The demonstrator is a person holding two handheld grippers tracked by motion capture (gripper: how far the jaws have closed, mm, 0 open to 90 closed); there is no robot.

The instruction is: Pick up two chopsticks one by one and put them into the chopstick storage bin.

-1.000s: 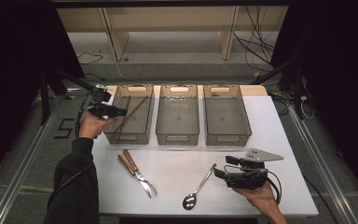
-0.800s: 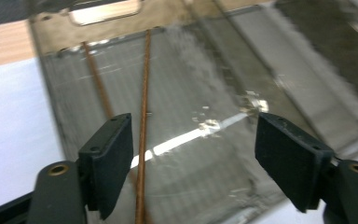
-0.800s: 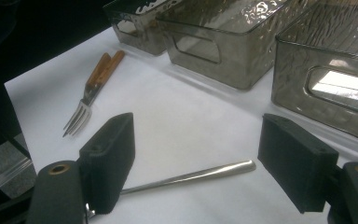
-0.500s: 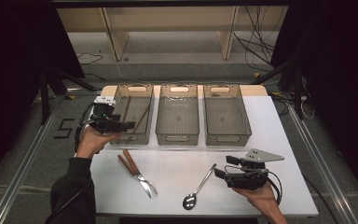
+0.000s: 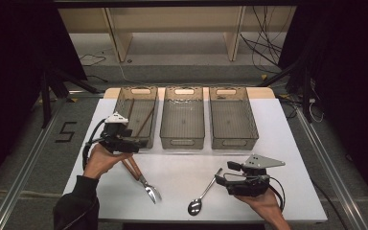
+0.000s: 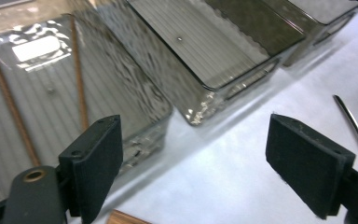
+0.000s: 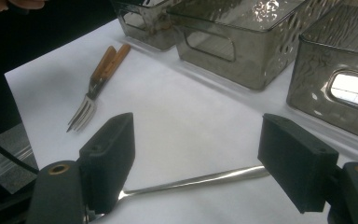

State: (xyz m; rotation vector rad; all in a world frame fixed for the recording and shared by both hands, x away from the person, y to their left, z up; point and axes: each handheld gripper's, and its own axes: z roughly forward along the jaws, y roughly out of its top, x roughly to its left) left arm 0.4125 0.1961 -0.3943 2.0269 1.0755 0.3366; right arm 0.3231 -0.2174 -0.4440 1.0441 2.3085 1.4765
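We take this for a lab or recording studio rather than a home. We see a white table (image 5: 287, 143) on a grey floor (image 5: 24, 158), with black curtains (image 5: 9, 57) hanging at both sides. Metal rails (image 5: 14, 191) run along the floor past the table's left and right edges, and a black "5" (image 5: 65, 131) is marked on the floor off its left edge. Beyond the far edge stands a bare wooden shelf unit (image 5: 172, 28), with loose cables (image 5: 263, 48) trailing on the floor beside it.

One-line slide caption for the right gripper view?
Open right gripper poised over a steel spoon, forks beyond.
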